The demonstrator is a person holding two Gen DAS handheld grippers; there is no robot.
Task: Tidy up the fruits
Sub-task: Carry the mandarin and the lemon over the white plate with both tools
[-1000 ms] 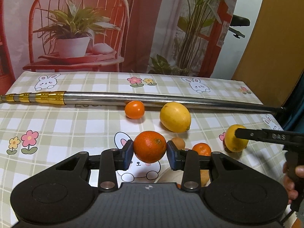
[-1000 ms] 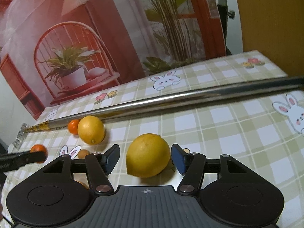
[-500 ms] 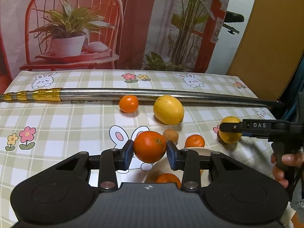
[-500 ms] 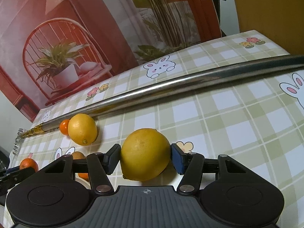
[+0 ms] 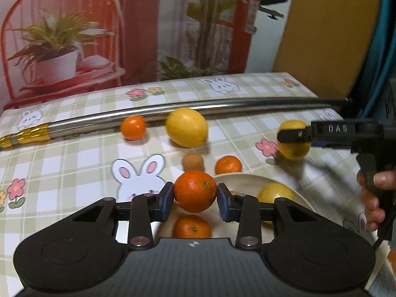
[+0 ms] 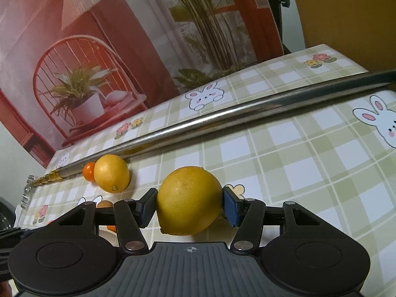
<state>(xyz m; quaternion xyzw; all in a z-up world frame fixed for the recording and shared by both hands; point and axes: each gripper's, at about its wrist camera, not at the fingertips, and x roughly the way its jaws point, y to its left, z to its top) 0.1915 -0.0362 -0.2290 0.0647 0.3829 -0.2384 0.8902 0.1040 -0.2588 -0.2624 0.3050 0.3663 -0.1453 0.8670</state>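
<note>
A table covered in a green-checked tablecloth (image 5: pixel 74 153) with rabbit and flower prints carries everything. A long metal pole (image 5: pixel 222 106) with a gold-banded end lies across it near the far edge, running almost from the left edge to the right.

Toward the near edge sits a pale plate (image 5: pixel 247 180), holding a yellow fruit (image 5: pixel 274 193) on its right side and an orange (image 5: pixel 191 226) at its near rim.

The left gripper (image 5: pixel 195 199) is clamped on a large orange (image 5: pixel 195 190), both blue pads pressed against its sides, held above the plate's left part.

The right gripper (image 6: pixel 189 205) grips a lemon (image 6: pixel 189 200), its pads tight on either side; the lemon appears lifted off the cloth near the table's right edge.

A second lemon (image 5: pixel 186 130) lies loose just in front of the pole, mid-table, with a small tangerine (image 5: pixel 133 127) to its left, touching the pole. Another tangerine (image 5: pixel 227 164) rests at the plate's far rim, and just beside it, to the left, sits a small brown round fruit (image 5: pixel 193 162).

A person's hand (image 5: pixel 373 198) holds the right gripper's handle at the right edge.
</note>
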